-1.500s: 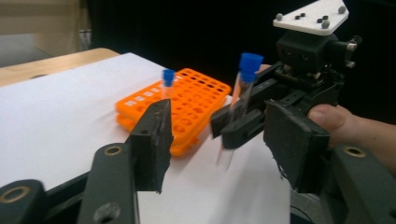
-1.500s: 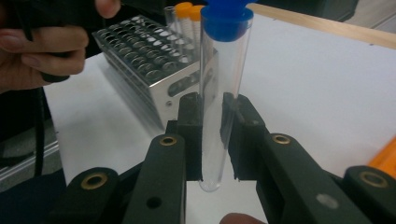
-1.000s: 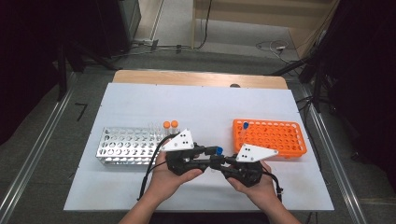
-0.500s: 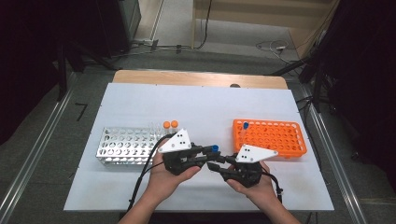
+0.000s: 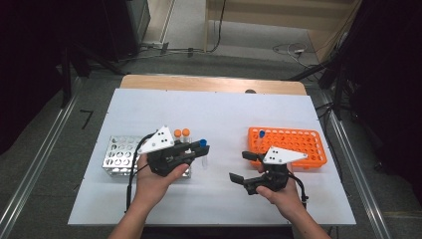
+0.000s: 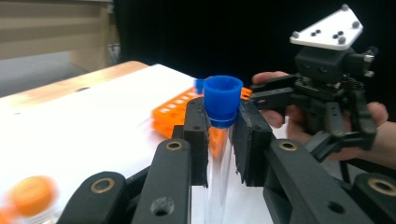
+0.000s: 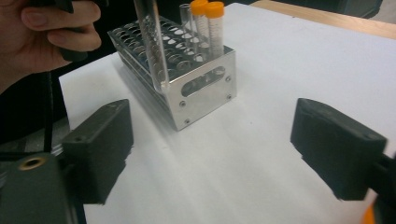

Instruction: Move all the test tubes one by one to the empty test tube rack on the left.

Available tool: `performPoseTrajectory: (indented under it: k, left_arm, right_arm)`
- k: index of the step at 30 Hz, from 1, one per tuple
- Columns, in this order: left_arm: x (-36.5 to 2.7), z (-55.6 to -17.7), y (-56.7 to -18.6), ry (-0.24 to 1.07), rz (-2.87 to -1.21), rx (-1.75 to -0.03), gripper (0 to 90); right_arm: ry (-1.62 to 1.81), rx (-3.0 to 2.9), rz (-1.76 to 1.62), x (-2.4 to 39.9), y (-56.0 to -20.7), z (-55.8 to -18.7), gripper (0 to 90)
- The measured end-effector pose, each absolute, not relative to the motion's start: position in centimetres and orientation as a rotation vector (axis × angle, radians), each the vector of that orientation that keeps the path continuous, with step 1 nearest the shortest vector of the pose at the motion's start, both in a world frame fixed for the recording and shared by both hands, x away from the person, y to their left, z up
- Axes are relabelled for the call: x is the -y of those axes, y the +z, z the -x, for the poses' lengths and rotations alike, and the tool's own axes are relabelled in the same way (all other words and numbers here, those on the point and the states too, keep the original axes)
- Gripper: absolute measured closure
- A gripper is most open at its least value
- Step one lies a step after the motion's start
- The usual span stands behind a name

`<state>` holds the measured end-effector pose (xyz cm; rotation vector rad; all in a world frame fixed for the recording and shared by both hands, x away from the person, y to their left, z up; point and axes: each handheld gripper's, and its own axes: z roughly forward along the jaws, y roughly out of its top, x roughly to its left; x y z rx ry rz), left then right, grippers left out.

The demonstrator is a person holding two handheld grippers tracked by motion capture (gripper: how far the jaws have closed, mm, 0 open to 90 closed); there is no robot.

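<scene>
Blue-capped clear tube (image 6: 219, 121), orange rack (image 5: 293, 142), silvery rack (image 7: 187, 70), seemingly orange-capped tubes (image 7: 210, 25).

Lab bench, white table (image 5: 224, 114), metal tube rack (image 5: 117, 157), orange tube rack (image 5: 298, 142), cables on floor

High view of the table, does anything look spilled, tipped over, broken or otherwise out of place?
Nothing stands out. The silver metal tube rack and the orange plastic tube rack both sit flat on the white table. The blue-capped clear tube hangs upright in the left gripper; nothing has spilled.

Metal rack (image 5: 119, 157) left, plastic rack (image 5: 298, 144) right (well apart)
</scene>
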<state>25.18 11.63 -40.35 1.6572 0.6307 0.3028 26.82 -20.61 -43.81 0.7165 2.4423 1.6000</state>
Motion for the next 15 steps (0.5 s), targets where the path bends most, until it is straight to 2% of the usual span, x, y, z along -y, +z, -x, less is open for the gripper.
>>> performPoseTrajectory:
  k: [4,15]
  left_arm:
    - [-13.2,-25.4,-40.2,0.339,-1.634,-0.663,77.5]
    - [-17.5,-25.9,-40.0,0.449,-1.581,-0.769,77.5]
  right_arm:
    - [1.602,-2.442,-0.726,21.5,-43.8,-27.2,0.4]
    - [1.577,-2.391,-0.781,23.5,-44.0,-28.2,0.0]
